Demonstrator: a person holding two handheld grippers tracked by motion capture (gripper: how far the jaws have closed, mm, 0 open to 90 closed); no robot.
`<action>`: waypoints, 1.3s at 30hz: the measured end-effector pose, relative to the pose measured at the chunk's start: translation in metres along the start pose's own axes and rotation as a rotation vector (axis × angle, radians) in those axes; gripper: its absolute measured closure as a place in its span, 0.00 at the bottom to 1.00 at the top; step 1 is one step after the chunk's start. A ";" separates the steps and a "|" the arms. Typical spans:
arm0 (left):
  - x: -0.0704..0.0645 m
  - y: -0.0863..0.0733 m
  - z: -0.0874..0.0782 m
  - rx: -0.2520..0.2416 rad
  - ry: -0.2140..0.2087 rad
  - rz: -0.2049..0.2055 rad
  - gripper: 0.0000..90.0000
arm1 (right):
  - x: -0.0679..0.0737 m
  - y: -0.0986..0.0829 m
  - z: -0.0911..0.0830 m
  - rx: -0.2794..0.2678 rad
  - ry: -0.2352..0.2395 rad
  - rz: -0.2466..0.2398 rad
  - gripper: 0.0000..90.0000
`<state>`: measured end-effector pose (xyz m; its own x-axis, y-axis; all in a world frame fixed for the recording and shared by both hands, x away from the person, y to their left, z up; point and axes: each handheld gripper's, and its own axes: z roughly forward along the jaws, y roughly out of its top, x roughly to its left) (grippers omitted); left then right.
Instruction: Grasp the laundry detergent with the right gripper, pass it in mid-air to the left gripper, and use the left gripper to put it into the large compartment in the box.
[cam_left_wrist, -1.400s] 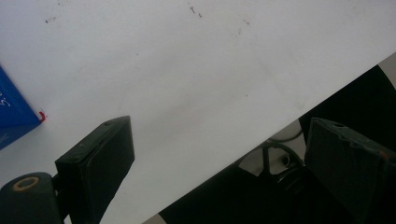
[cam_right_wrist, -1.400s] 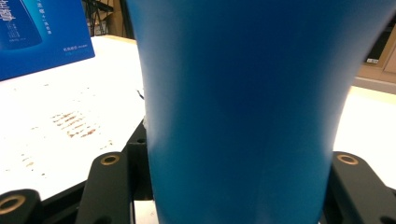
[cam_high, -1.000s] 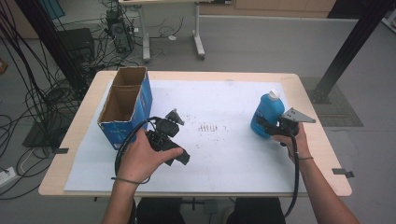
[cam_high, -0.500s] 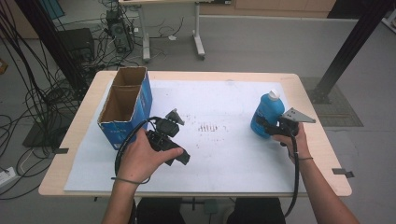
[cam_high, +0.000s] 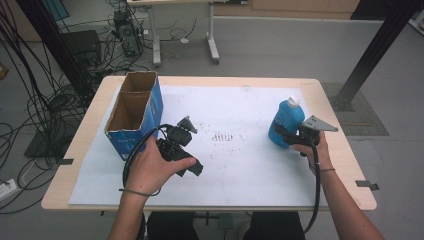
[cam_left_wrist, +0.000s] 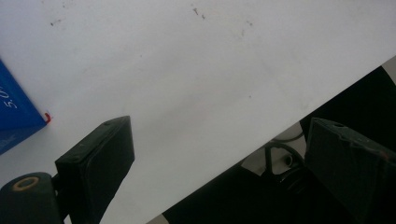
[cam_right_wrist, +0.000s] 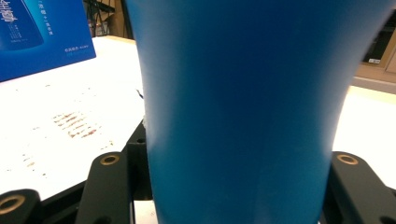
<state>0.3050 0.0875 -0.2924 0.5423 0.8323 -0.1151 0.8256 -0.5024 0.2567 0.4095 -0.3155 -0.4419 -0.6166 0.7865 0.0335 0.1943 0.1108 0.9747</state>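
**A:** What could bite you here? That bottle (cam_high: 285, 121) is tall and you've got it low on the body, so any jerk or tilt could tip or twist it out of the right gripper (cam_high: 286, 135).

**B:** Agreed. It stands upright at the right of the table (cam_high: 240, 82), pinched between the jaws from both sides. Your left gripper (cam_left_wrist: 219, 158) hangs spread and empty beside the box (cam_high: 134, 116), so nothing there to catch a slip.
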 end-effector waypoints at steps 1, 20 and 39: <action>0.000 0.000 0.000 0.000 0.003 0.000 0.10 | 0.000 0.000 0.000 -0.001 0.001 0.000 0.48; 0.008 0.005 0.000 -0.005 0.007 0.009 0.10 | -0.001 0.000 0.000 -0.001 0.005 0.000 0.48; 0.013 0.019 -0.013 -0.015 0.025 0.049 0.10 | 0.001 0.004 -0.003 0.018 0.023 0.011 0.49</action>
<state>0.3254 0.0914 -0.2765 0.5780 0.8123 -0.0779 0.7954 -0.5395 0.2763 0.4076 -0.3158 -0.4372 -0.6313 0.7739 0.0499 0.2154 0.1132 0.9700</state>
